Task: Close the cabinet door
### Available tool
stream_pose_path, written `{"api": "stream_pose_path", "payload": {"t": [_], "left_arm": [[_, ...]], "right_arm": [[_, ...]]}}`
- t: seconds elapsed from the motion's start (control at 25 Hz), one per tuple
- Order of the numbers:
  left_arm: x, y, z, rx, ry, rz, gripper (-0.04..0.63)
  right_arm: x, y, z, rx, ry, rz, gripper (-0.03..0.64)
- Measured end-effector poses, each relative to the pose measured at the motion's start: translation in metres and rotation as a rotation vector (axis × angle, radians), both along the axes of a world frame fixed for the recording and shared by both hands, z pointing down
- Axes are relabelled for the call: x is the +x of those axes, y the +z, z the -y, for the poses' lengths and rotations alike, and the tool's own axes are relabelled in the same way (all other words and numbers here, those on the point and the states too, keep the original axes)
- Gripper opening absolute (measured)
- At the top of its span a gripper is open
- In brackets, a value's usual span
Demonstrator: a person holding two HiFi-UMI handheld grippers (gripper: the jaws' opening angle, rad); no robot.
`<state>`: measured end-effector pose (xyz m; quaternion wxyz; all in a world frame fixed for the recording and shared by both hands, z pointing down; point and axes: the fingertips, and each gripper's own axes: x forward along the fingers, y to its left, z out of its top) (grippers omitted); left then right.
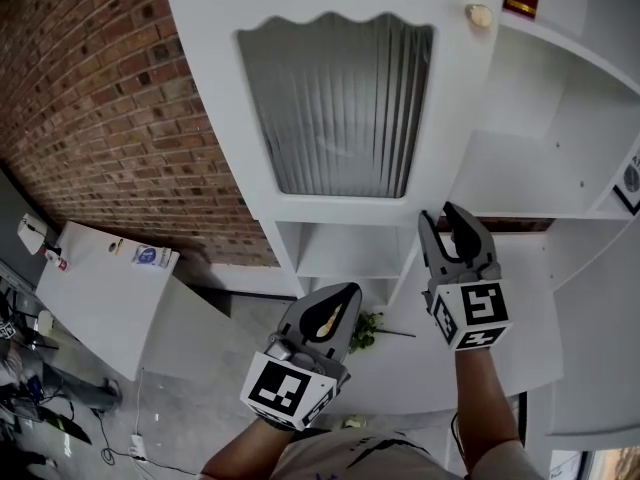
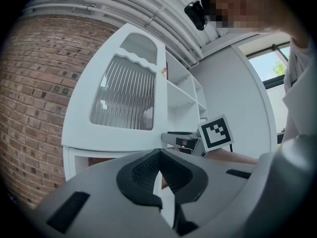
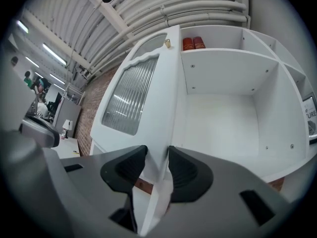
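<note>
The white cabinet door (image 1: 340,108) with a ribbed glass pane stands open, its small knob (image 1: 479,15) near the free edge. My right gripper (image 1: 447,223) is at the door's lower free corner. In the right gripper view the door's edge (image 3: 166,108) runs between the jaws of my right gripper (image 3: 157,155), and both pads sit against it. My left gripper (image 1: 345,293) hangs lower and to the left, below the door and apart from it. Its jaws meet at the tips in the left gripper view (image 2: 158,155), with nothing between them. There the door (image 2: 124,93) faces me.
Open white shelves (image 1: 520,158) lie right of the door, with red items (image 3: 193,43) on the top shelf. A green sprig (image 1: 368,330) lies on the white counter below. A brick wall (image 1: 100,98) and a white table (image 1: 110,278) are at the left.
</note>
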<state>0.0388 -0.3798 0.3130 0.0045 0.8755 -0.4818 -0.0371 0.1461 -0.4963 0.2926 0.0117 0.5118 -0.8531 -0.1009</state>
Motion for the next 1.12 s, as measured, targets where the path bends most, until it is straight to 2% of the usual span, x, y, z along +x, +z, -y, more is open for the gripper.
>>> {"api": "stream_pose_path", "payload": {"t": [0.64,0.8,1.12], "left_arm": [[-0.013,0.009,-0.002,-0.021,-0.041,0.012,0.011],[-0.017,0.011,-0.007,-0.028,-0.043,0.016,0.011],[-0.044,0.012,-0.029,-0.028,-0.042,0.011,0.011]], "right_arm": [[0.001,0.001,0.009,0.006,0.0,0.005,0.147],[0.005,0.001,0.006,-0.004,0.005,0.035,0.147],[0.0,0.004,-0.034,0.009,0.057,0.035,0.147]]}}
